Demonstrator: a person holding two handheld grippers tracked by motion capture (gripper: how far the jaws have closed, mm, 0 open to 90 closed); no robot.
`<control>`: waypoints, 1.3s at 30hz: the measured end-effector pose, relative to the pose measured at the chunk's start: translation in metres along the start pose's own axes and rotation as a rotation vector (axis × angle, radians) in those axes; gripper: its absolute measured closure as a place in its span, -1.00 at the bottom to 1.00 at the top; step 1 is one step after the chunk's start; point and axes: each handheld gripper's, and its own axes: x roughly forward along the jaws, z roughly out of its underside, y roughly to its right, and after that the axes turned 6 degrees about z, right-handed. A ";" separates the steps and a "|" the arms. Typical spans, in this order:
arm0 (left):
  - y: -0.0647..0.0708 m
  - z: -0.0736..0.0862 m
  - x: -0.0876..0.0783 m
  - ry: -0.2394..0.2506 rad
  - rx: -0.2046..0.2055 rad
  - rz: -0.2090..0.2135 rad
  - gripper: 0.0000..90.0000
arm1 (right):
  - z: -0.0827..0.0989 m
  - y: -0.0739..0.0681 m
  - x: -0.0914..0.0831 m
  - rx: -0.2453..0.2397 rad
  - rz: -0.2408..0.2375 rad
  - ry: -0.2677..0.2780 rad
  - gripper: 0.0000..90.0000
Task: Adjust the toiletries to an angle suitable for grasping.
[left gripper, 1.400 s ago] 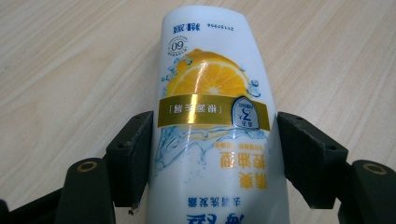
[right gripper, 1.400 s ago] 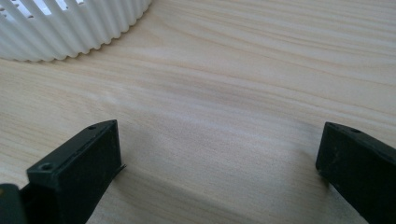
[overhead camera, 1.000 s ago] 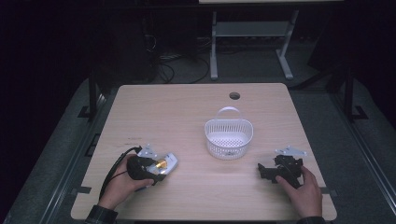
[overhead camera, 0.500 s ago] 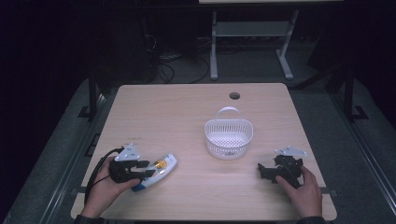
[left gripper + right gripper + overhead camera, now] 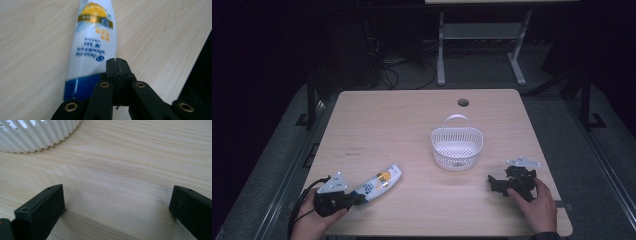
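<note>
Left gripper: in the left gripper view its jaws are pressed together, tips meeting, nothing between them. They have just been closing. The closed tips lie over the right side of the bottle's blue cap end; whether they touch it cannot be told.

Bottle: white with blue cap and orange label, lying flat on the table in the lower left of the high view, cap end toward the left gripper.

Right gripper: jaws wide apart, holding nothing; in the right gripper view bare table shows between them.

Change from the earlier frames: the left gripper sat over the bottle a second ago; it now lies farther toward the lower left corner, and the bottle is fully exposed. The right hand has not shifted.

Surroundings: a white slotted basket with handle stands at centre right, well apart from the bottle and near the right gripper. A round hole lies near the table's far edge. Nothing stands between bottle and basket.
</note>
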 end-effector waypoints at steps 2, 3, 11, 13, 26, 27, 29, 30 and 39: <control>0.001 0.003 0.001 -0.007 -0.004 0.004 1.00 | 0.000 0.000 0.000 -0.001 0.000 0.000 -1.00; 0.001 0.004 0.002 -0.013 -0.005 0.007 1.00 | 0.000 0.000 0.000 0.000 0.000 0.000 -1.00; -0.004 0.009 0.008 -0.053 -0.013 -0.016 1.00 | 0.000 0.000 0.000 0.000 0.000 0.000 -1.00; -0.005 0.010 0.007 -0.063 -0.014 -0.031 1.00 | 0.000 0.000 0.000 0.000 0.000 0.000 -1.00; -0.024 0.008 0.002 -0.048 -0.068 -0.095 1.00 | 0.000 0.000 0.000 0.001 0.000 0.001 -1.00; -0.026 0.007 0.002 -0.044 -0.074 -0.098 1.00 | 0.000 0.000 0.000 0.001 0.000 0.002 -1.00; -0.029 0.006 0.002 -0.039 -0.082 -0.106 1.00 | 0.000 0.000 0.000 0.001 -0.001 0.001 -1.00; -0.032 0.005 0.001 -0.040 -0.081 -0.111 1.00 | 0.000 0.000 0.000 0.001 0.000 0.001 -1.00; -0.048 -0.001 0.004 -0.037 -0.111 -0.149 1.00 | 0.000 0.000 0.000 0.000 -0.001 0.002 -1.00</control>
